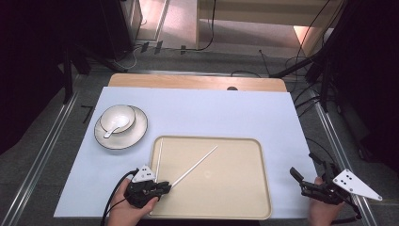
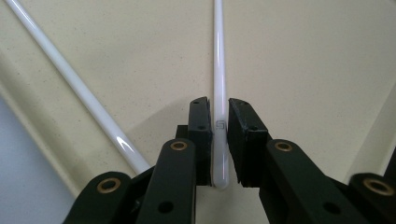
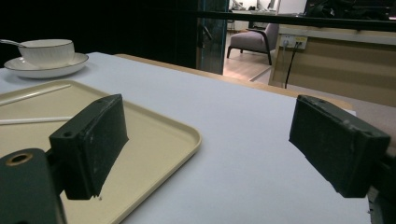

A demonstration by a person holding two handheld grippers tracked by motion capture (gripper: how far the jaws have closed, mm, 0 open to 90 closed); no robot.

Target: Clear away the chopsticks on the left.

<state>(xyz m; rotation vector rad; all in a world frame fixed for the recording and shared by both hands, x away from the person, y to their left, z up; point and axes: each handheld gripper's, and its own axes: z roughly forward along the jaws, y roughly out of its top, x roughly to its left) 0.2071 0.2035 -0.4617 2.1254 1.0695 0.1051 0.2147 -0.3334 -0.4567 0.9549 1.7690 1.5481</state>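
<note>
Chopsticks lie white on the beige tray [image 1: 263,188], one [image 1: 159,160] along its left rim and the other [image 1: 195,166] slanting across its middle from the near left corner. The left gripper [image 1: 162,187] sits at that corner, its jaws nearly together about the slanted stick's butt end [image 2: 220,154], a thin gap showing on one side, so whether they pinch or let go I cannot tell. The right gripper [image 1: 306,181] waits off the tray's right edge, jaws spread wide and empty.

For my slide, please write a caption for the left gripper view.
Left gripper closed around the end of one white chopstick on the beige tray.
</note>
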